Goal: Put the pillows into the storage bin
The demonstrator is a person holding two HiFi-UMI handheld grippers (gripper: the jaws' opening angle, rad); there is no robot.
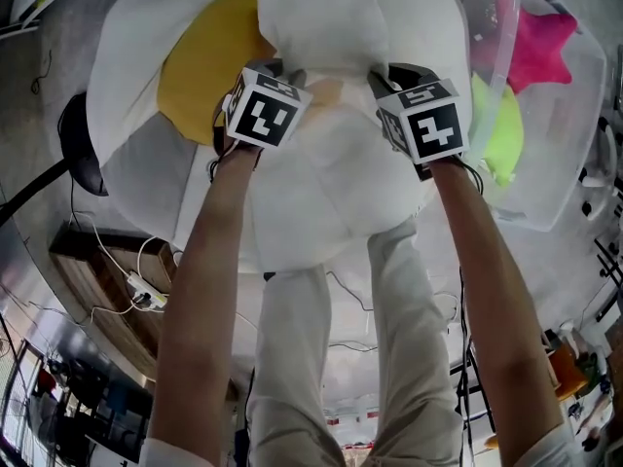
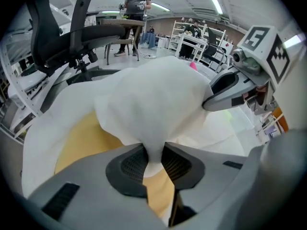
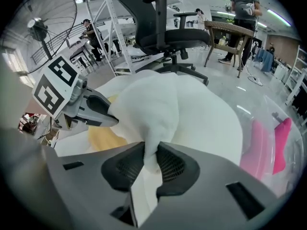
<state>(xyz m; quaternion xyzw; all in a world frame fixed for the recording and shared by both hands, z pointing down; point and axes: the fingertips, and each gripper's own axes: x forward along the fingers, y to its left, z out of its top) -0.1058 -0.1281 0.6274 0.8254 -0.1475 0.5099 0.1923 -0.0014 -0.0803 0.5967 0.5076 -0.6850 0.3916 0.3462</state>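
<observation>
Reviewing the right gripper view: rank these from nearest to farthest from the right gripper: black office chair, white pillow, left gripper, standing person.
1. White pillow: pinched between the right gripper's jaws.
2. Left gripper: just to the left, gripping the same pillow.
3. Black office chair: behind the pillow, centre.
4. Standing person: far back, upper right.

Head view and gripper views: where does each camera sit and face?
Head view: on the person's head, looking steeply down at the white pillow; both forearms, legs, left gripper and right gripper show.
Left gripper view: on the left gripper, looking along its jaws, shut on the white pillow; the right gripper shows at right.
Right gripper view: on the right gripper, jaws shut on the same white pillow; the left gripper shows at left.
Shared: the white pillow in all three; the pink pillow in head and right gripper views.
</observation>
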